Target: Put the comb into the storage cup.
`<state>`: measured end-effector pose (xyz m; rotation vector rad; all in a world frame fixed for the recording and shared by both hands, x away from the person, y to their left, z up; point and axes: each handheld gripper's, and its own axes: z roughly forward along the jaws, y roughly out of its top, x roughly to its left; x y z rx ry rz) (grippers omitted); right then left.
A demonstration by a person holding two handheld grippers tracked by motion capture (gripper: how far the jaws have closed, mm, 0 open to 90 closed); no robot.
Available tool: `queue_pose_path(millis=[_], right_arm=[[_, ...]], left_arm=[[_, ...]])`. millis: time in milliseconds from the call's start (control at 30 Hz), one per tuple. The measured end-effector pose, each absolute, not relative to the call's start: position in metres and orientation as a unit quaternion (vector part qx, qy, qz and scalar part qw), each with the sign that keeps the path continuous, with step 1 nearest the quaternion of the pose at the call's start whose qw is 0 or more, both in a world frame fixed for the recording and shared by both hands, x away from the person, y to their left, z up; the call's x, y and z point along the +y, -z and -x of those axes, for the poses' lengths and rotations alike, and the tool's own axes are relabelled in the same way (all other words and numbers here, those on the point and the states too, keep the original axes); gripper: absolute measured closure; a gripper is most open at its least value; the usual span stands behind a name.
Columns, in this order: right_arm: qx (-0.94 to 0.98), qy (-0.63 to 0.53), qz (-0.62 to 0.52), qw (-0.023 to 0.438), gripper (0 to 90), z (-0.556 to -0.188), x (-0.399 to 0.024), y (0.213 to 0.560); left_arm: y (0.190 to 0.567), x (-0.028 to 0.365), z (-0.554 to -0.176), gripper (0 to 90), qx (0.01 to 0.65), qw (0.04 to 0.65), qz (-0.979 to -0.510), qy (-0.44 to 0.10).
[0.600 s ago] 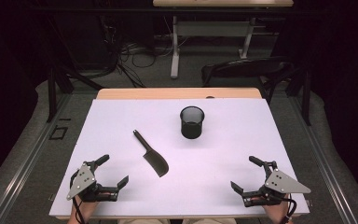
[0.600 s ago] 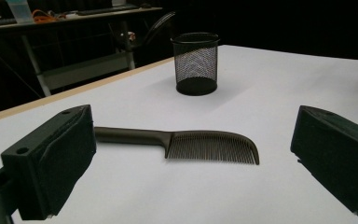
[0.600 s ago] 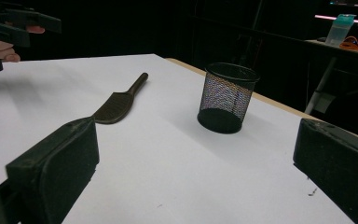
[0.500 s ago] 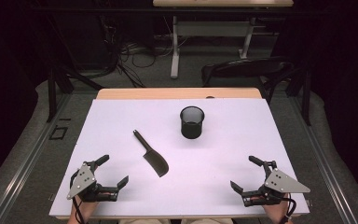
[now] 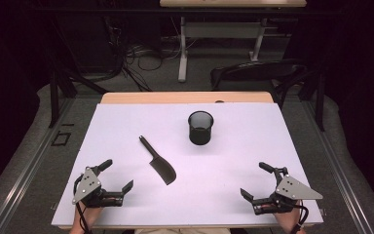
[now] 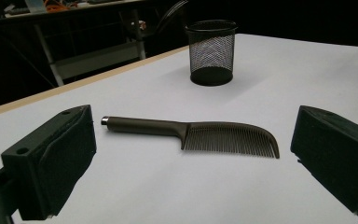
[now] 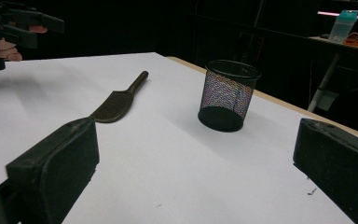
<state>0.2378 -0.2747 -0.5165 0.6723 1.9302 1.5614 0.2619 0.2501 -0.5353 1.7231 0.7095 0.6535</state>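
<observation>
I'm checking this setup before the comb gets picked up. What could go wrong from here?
The dark plastic comb lies flat on the white table, so the open left gripper may scrape the surface or push the comb away rather than grip it. The black mesh cup stands upright and unsupported; it looks light, so a bump from the comb or the open right gripper might tip it.

In the left gripper view, both fingers [image 6: 51, 163] ran off the bottom edge, and the right one was also cut by the right edge. The right gripper view cropped its own fingers [image 7: 56, 172] the same way. Beyond them, the other hand [image 7: 2, 44] was clipped by the top-left corner. From above, the hands holding the grippers were cut off at the bottom edge, and the comb's [image 5: 159, 163] teeth were too small to tell.
</observation>
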Motion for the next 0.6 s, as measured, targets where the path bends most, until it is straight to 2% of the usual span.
queue_pose_path(millis=[600], right_arm=[[0.724,-0.575,-0.251,0.285,0.0,-0.238,-0.271,0.515]], left_arm=[[0.532,0.241,-0.279,0.1,0.310,0.528,-0.739,-0.280]])
